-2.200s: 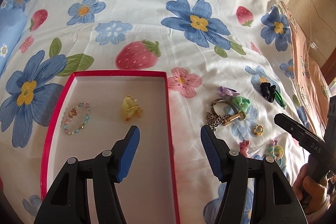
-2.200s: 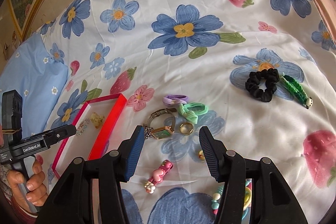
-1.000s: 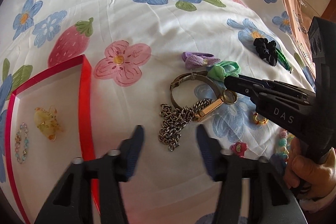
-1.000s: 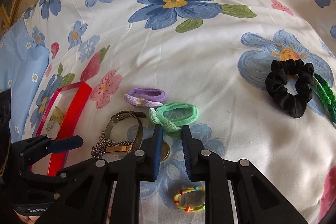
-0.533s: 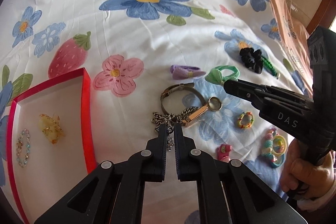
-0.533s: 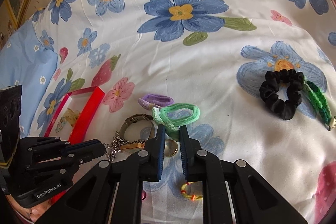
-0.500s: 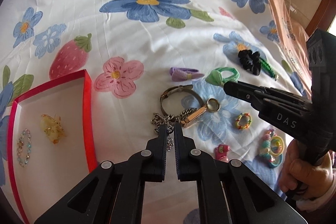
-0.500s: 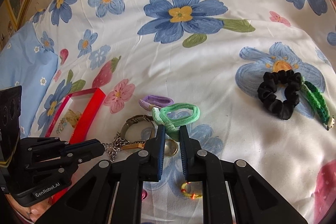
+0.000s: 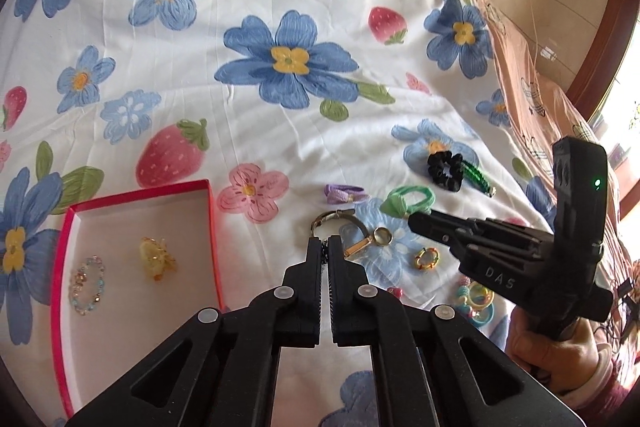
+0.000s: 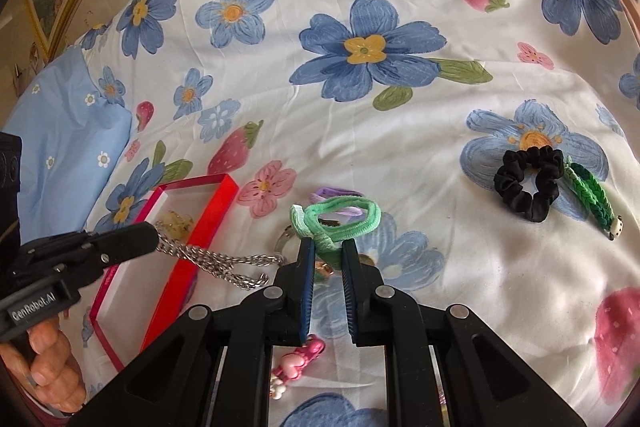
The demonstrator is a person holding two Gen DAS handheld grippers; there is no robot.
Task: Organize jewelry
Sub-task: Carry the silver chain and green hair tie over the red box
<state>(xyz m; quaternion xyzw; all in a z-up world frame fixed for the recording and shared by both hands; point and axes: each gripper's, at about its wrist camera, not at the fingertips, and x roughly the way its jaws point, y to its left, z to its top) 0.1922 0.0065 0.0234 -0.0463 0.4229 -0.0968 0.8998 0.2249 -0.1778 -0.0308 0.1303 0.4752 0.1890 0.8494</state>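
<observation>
My left gripper [image 9: 325, 247] is shut on the silver chain [image 10: 212, 259] of a bangle watch [image 9: 340, 223], and the chain hangs lifted from its tip [image 10: 148, 237] beside the red box [image 9: 138, 197]. The box holds a beaded bracelet [image 9: 86, 285] and a yellow clip [image 9: 156, 259]. My right gripper [image 10: 326, 247] is shut on a green hair tie [image 10: 340, 217], raised off the bed; it shows in the left view [image 9: 412, 201].
On the floral sheet lie a purple hair tie [image 9: 344, 193], black scrunchie [image 10: 526, 183], green braided band [image 10: 592, 199], gold ring [image 9: 382, 237], small coloured ring [image 9: 426, 259], pink clip [image 10: 296, 363] and bead bracelets [image 9: 474, 301]. A blue pillow [image 10: 64, 147] lies left.
Both grippers rose from the sheet. The left lifted the chain clear of the bed. The right lifted the green hair tie off the sheet.
</observation>
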